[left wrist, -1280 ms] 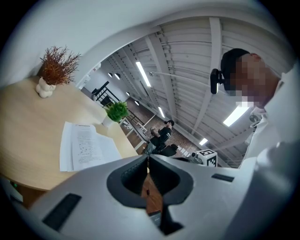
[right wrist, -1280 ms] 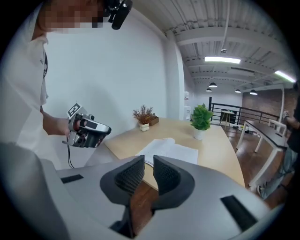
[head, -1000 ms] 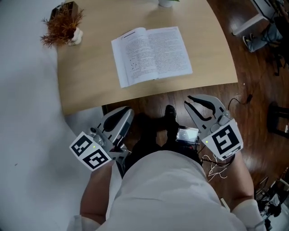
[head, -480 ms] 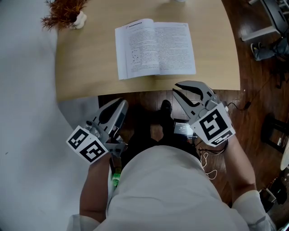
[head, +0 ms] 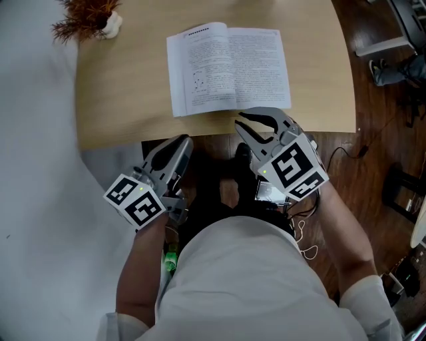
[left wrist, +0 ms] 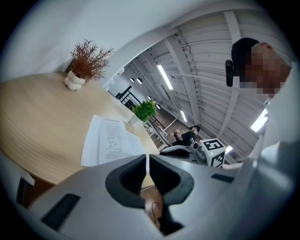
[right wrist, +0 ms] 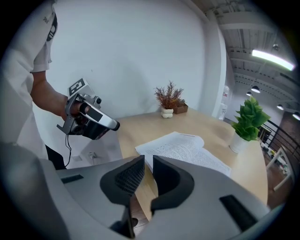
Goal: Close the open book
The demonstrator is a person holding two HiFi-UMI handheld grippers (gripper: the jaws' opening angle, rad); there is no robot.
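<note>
The book (head: 228, 66) lies open and flat on the pale wooden desk (head: 120, 100), pages up, close to the near edge. From the head view it sits at 12 o'clock from the person's body.

A dried brown plant (head: 83, 16) in a small white pot stands on the desk at about 10 o'clock from the book, well apart from it. In the right gripper view a green potted plant (right wrist: 251, 119) stands beyond the book (right wrist: 183, 147).

The left gripper (head: 174, 148) is held off the desk, just short of its near edge, at about 7 o'clock from the book. Its fingers are pressed together with only a hairline slit between them (left wrist: 146, 161), and they hold nothing.

The right gripper (head: 241, 124) is at the desk's near edge, at 6 o'clock from the book and just beside its lower margin without touching it. Its fingers stand almost together with a thin gap (right wrist: 148, 164), and nothing is between them.
</note>
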